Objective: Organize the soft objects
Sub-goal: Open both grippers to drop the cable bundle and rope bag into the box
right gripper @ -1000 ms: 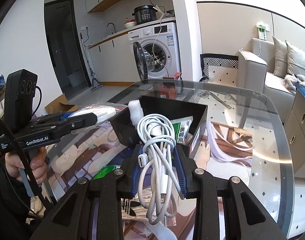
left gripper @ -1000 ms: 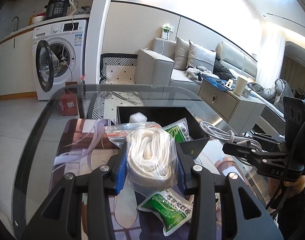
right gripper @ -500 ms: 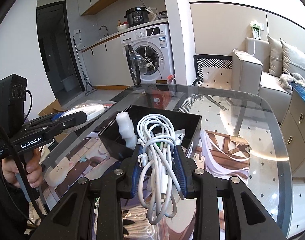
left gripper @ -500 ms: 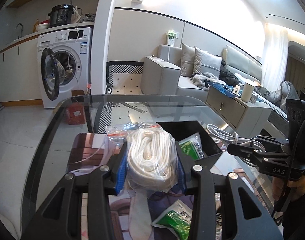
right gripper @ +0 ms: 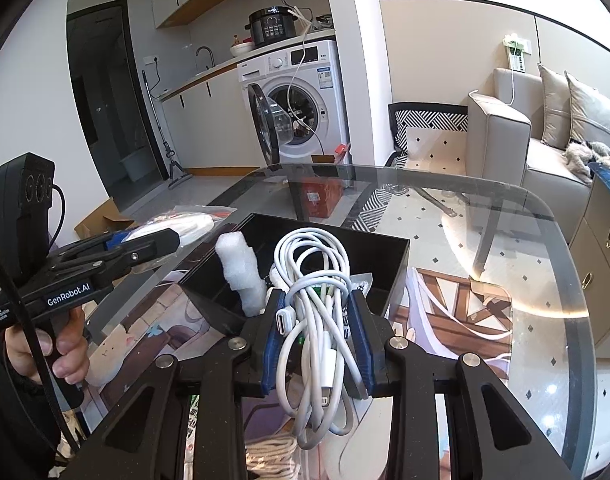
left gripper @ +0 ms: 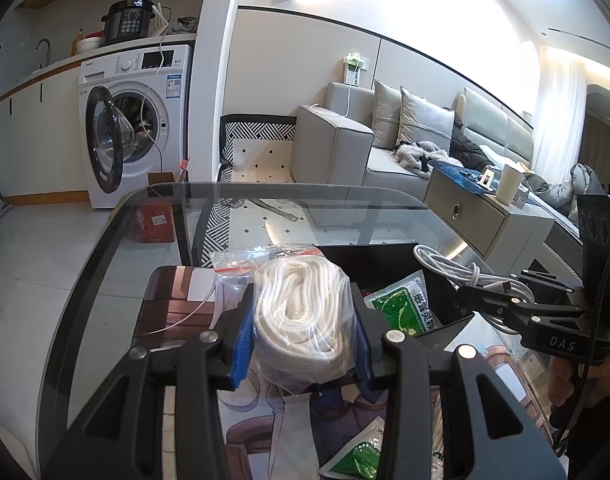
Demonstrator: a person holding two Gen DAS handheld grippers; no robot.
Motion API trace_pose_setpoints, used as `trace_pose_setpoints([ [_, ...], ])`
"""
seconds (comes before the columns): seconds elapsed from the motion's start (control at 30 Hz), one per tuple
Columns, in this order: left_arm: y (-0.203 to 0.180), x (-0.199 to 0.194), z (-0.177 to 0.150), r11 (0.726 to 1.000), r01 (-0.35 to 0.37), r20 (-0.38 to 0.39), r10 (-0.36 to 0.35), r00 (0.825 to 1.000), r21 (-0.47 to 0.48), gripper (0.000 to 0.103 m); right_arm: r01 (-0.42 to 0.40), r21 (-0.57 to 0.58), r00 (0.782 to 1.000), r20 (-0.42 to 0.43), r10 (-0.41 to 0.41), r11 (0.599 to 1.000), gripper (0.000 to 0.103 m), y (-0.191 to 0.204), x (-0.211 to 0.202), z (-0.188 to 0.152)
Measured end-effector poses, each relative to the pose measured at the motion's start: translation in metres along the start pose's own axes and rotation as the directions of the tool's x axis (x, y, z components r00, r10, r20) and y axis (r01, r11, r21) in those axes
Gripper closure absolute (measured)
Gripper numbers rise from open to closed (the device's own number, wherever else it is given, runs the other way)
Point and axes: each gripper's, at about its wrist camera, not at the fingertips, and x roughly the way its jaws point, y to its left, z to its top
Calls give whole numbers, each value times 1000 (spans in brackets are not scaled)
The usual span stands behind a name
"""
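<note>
Two tools are loaded, one in each of your hands. Your left tool [left gripper: 301, 332] is pressed in on a clear zip bag of coiled white rope [left gripper: 301, 312], its blue pads squeezing the coil from both sides, with the bag's red-striped seal sticking out ahead of the fingertips. It hangs above the glass surface [left gripper: 105, 264], beside the near left part of the black bin [left gripper: 385, 256]. Your right tool [right gripper: 315, 320] is clamped on a bundle of white charging cable [right gripper: 313, 280]; the loops bulge up above the fingers and the plug ends dangle below them. That bundle sits just over the near wall of the black bin.

Inside the bin you have a white foam roll [right gripper: 243, 272] leaning upright against the left inner wall, and a green printed packet [left gripper: 405, 308] lying toward the right side, partly hidden behind the cable in the right wrist view. A second green packet [left gripper: 357, 460] lies on the surface outside the bin, under your left tool. Below your right tool, a beige rope coil [right gripper: 271, 456] rests on the surface. The patterned mat [right gripper: 457, 312] shows under the glass around the bin.
</note>
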Motion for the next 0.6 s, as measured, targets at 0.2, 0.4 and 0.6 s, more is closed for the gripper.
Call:
trace_pose_setpoints([
  [0.2,1,20,3,1000,13,-25,-13,1000,-1,63,-2,-4,1000,-22,2,1000,72,-3,18,6],
  [0.4,-9,39,10,999,49,-39,-48,998,18,63,3,-2,999,-46,-3,1000,72,-6,37,13],
  [0.6,-22,58,8,995,81,-84,-76,994,52,63,5,-5,998,-57,-5,1000,72,-6,49,19],
])
